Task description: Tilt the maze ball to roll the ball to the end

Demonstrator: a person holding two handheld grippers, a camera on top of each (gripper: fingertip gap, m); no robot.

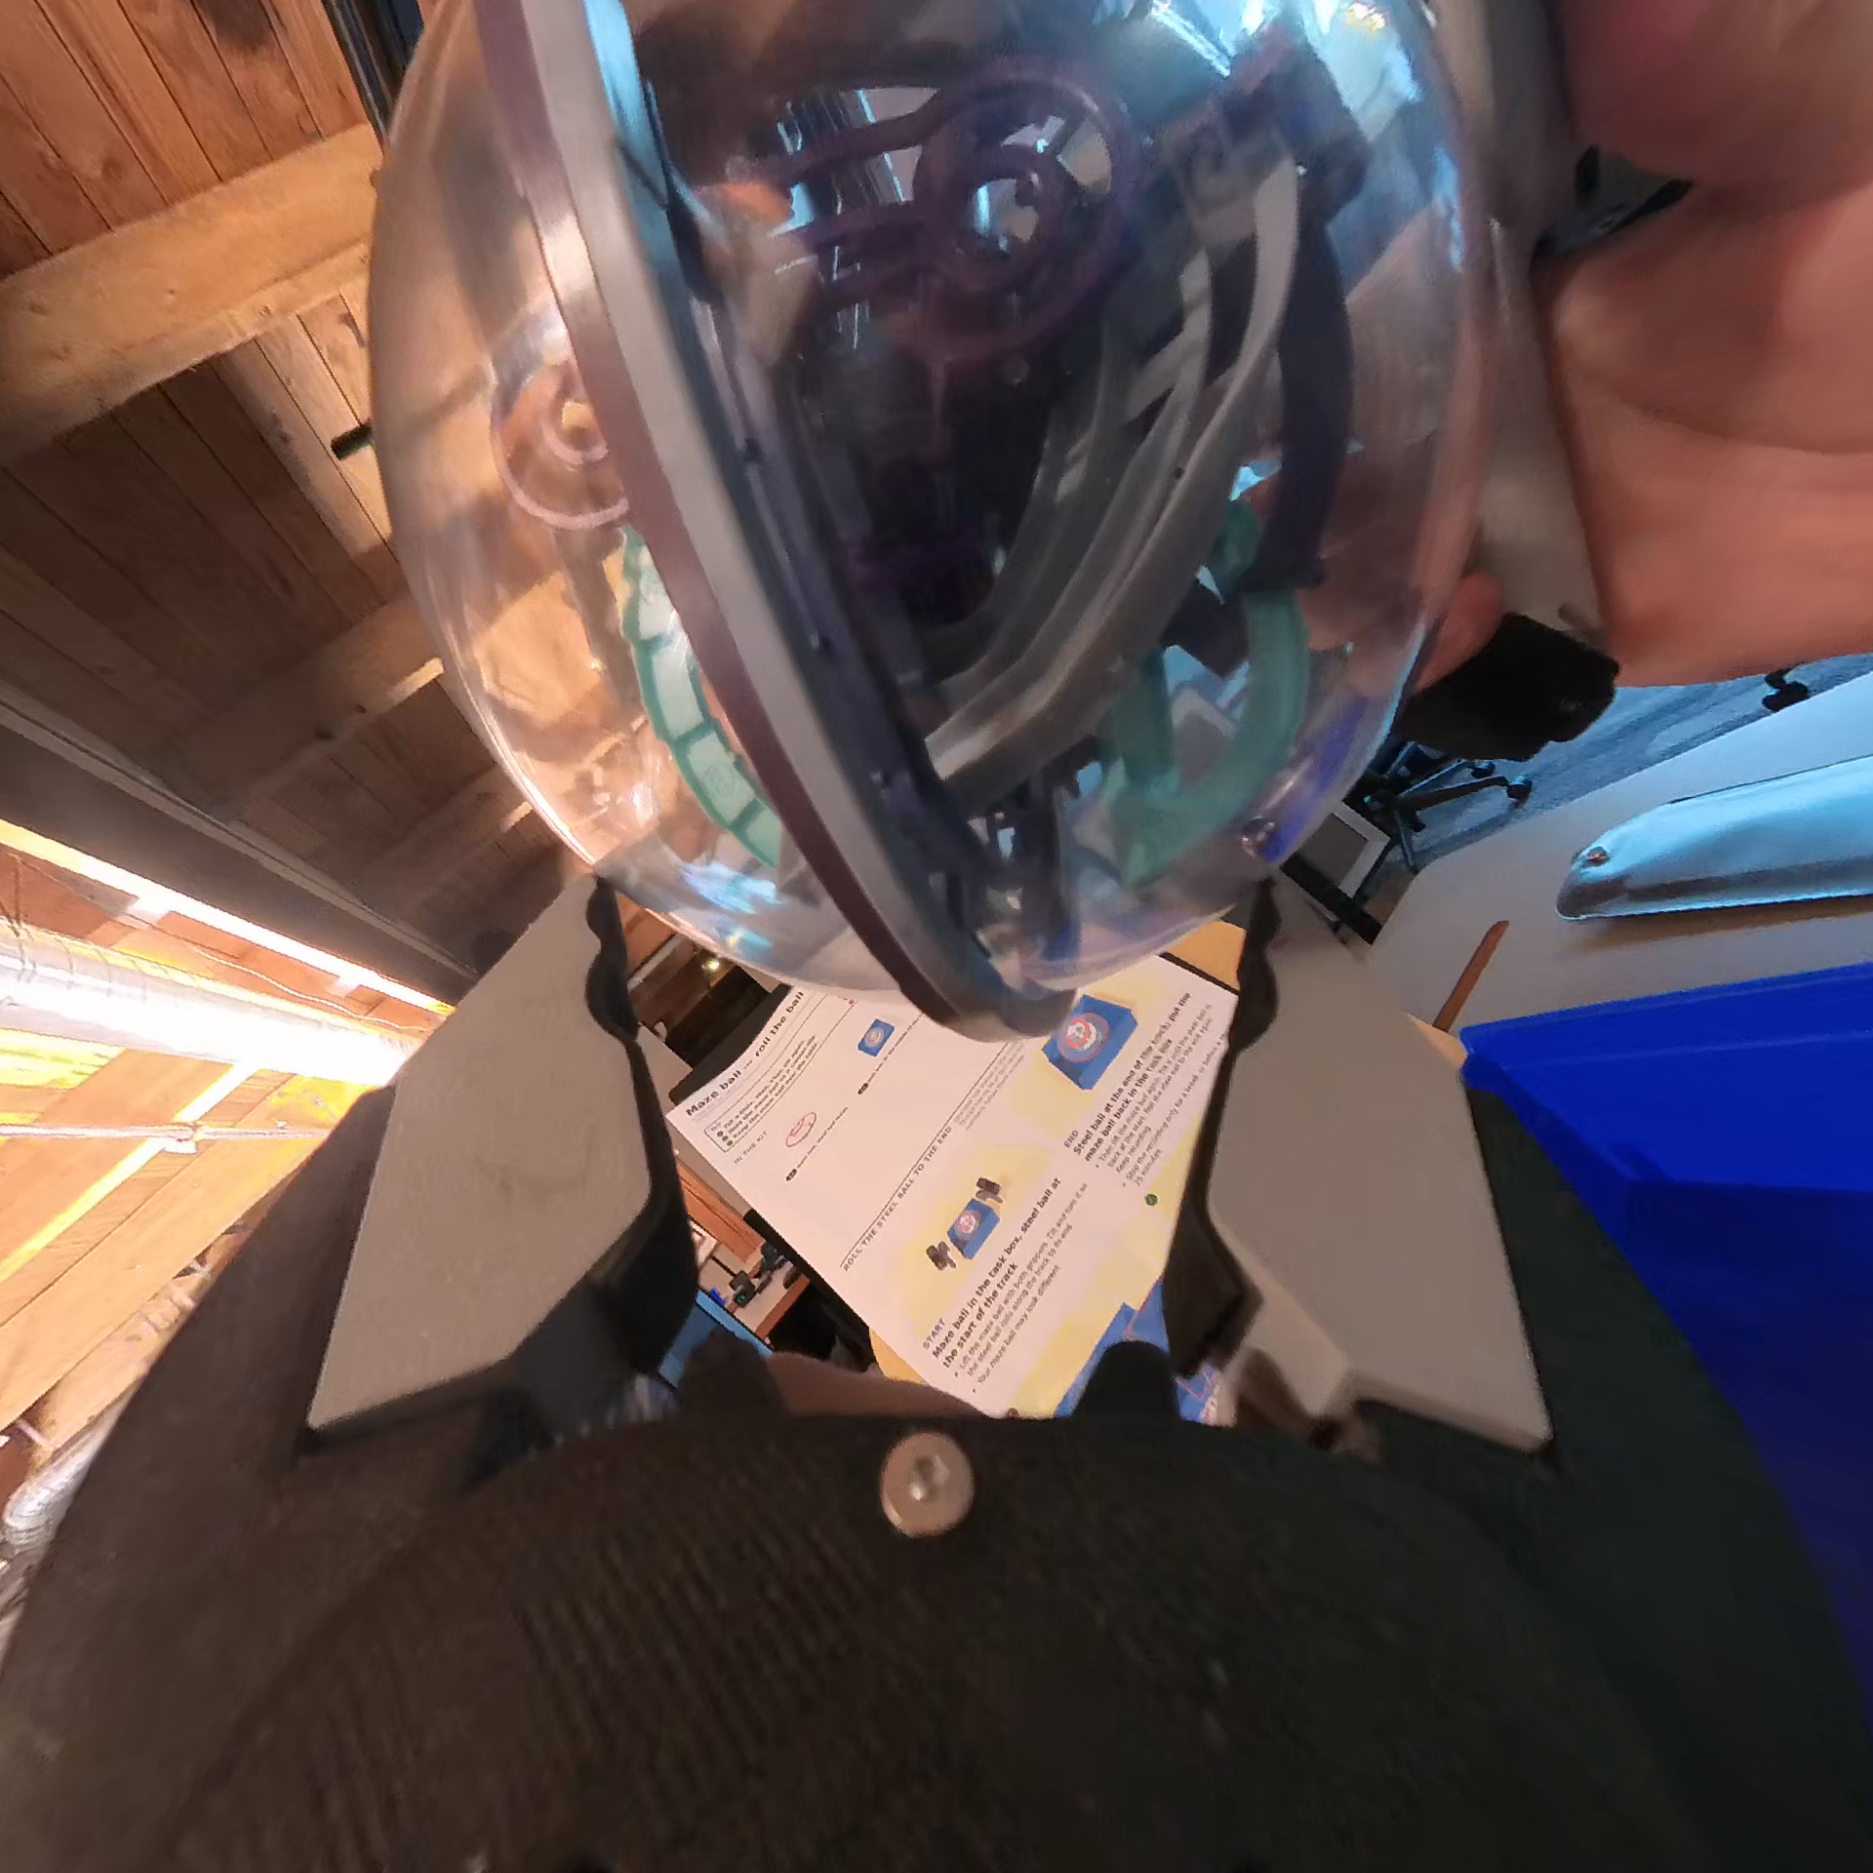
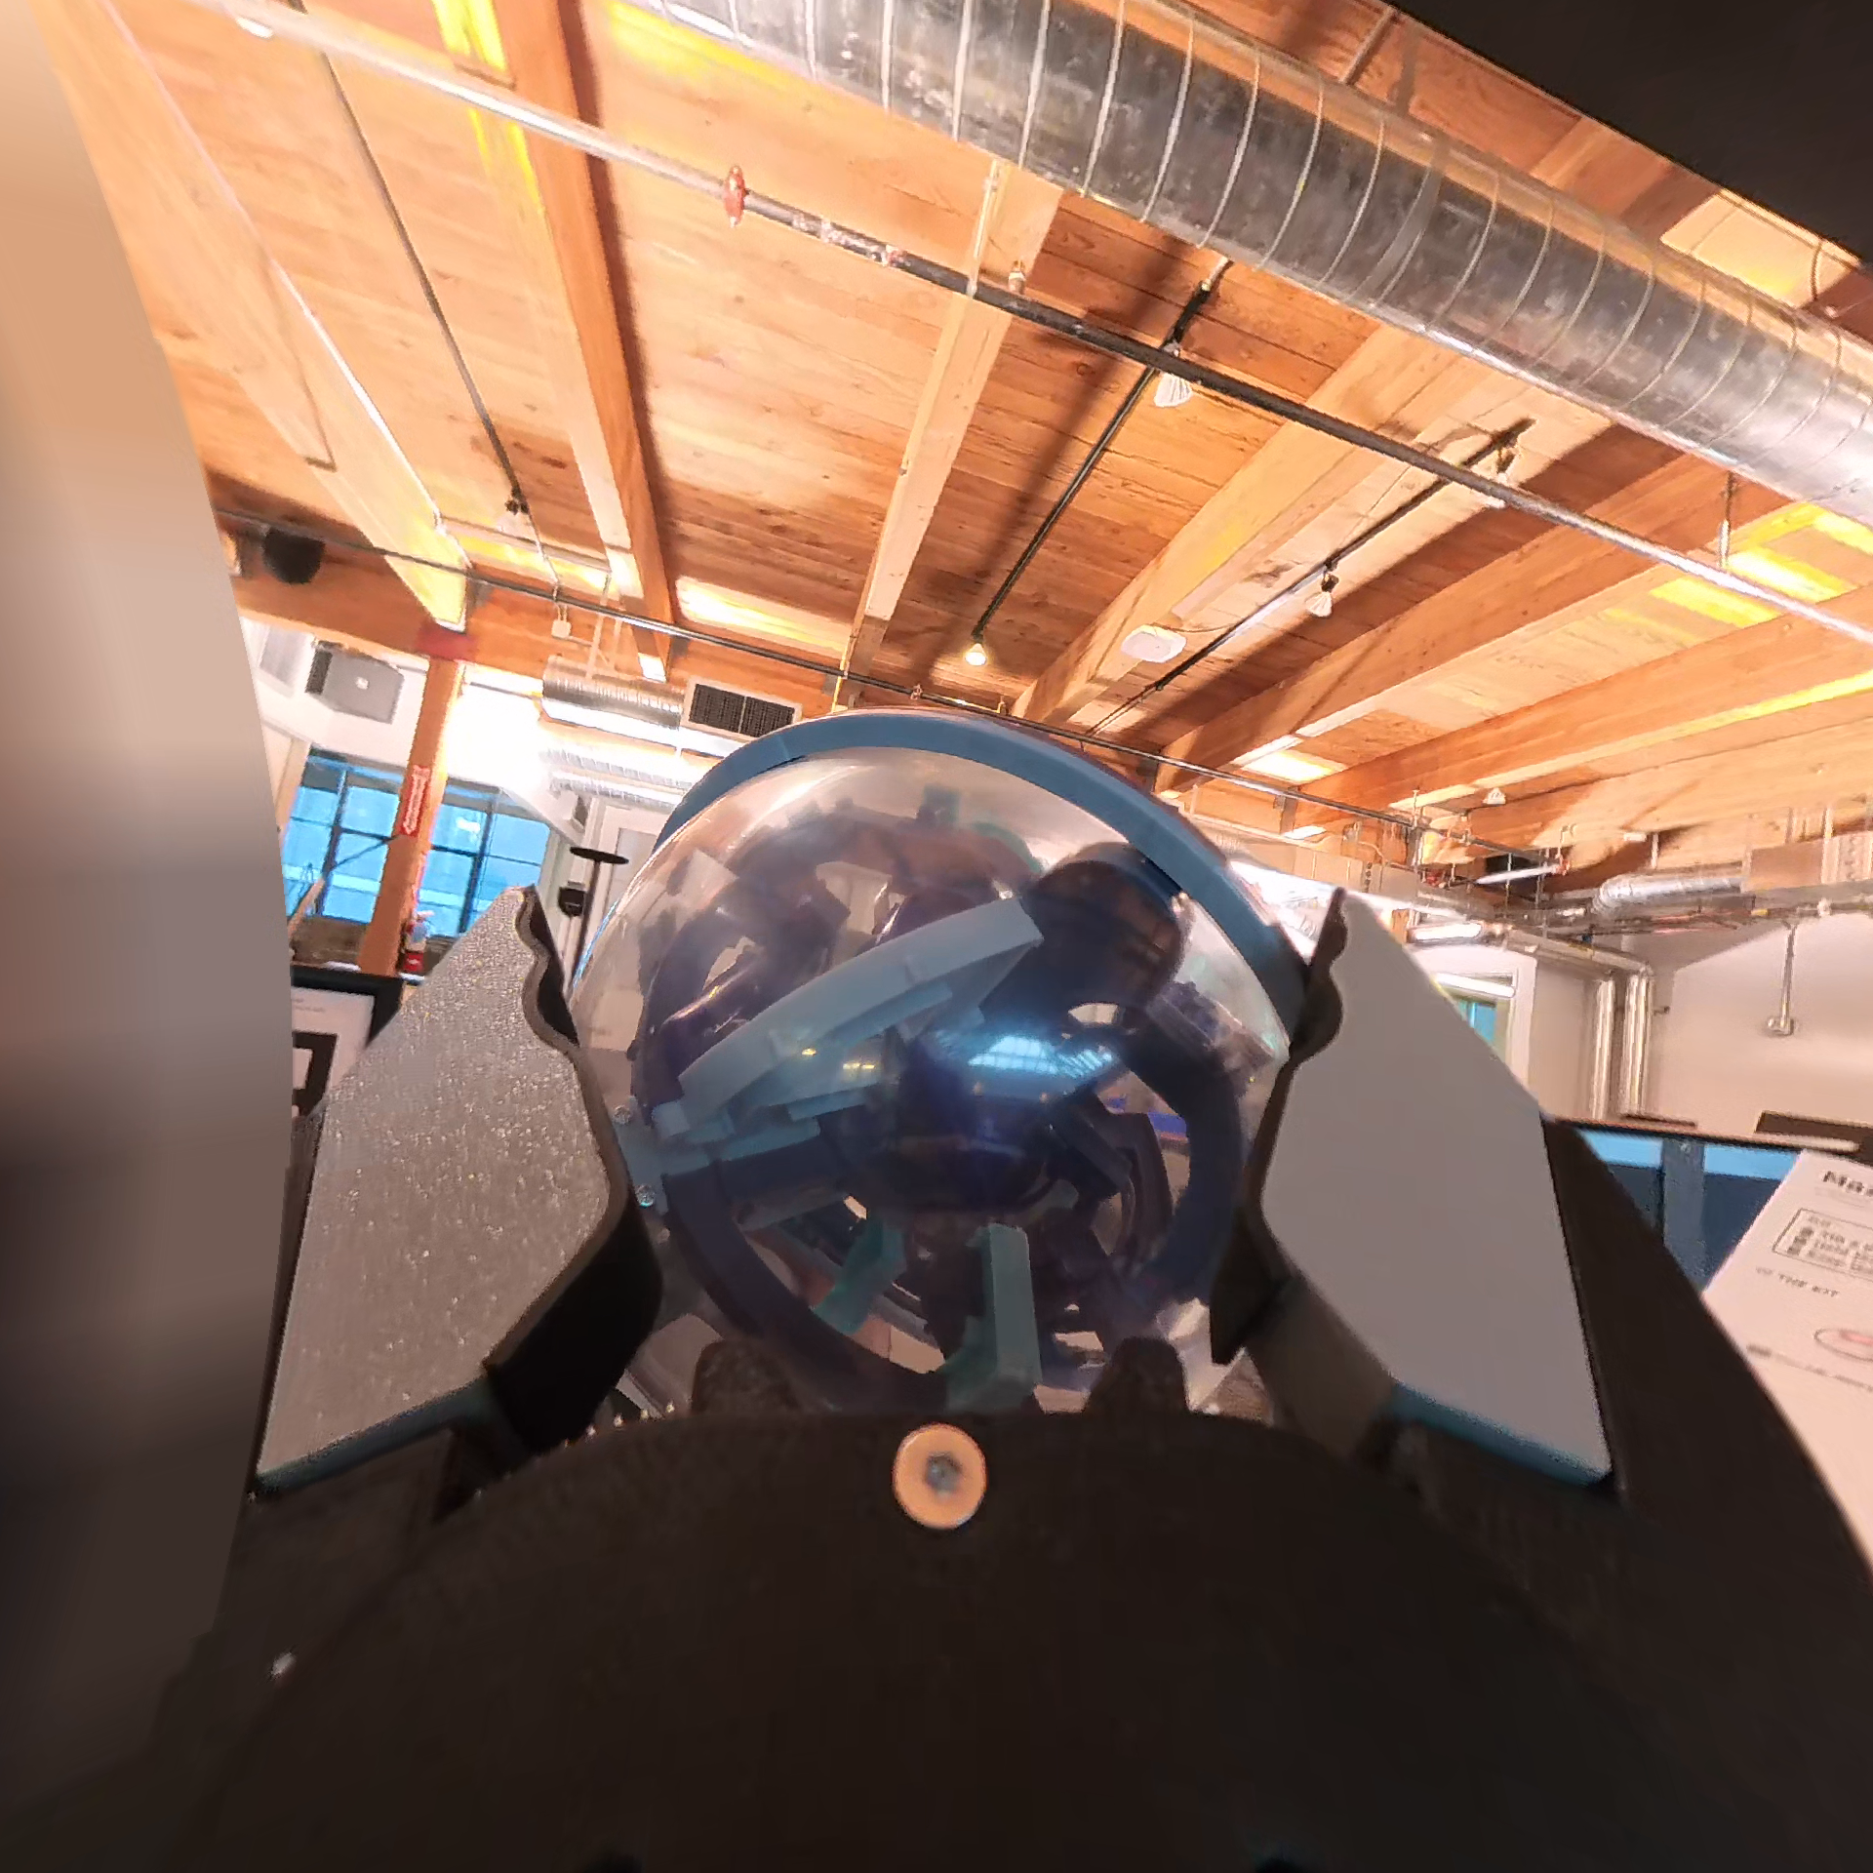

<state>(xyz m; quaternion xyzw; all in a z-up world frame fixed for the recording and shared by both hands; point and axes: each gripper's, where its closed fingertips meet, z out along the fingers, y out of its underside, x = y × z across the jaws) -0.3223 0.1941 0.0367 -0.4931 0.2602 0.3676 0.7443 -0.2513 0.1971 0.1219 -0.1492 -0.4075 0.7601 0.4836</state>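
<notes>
maze ball [image 1: 912, 487]: clear shell, grey band round its middle, purple, grey and teal-green tracks inside
maze ball, right wrist view [image 2: 932, 1064]: clear dome, blue rim, light blue and dark purple tracks
left gripper [image 1: 927, 912]: grey fingers, black pads, black ribbed body
right gripper [image 2: 932, 973]: speckled grey fingers, black pads
instruction sheet [image 1: 953, 1166]: white with pale yellow panels, blue box drawings
bin [image 1: 1672, 1166]: solid blue
ceiling [image 2: 811, 355]: orange-brown planks, silver ribbed duct [image 2: 1419, 233]
</notes>
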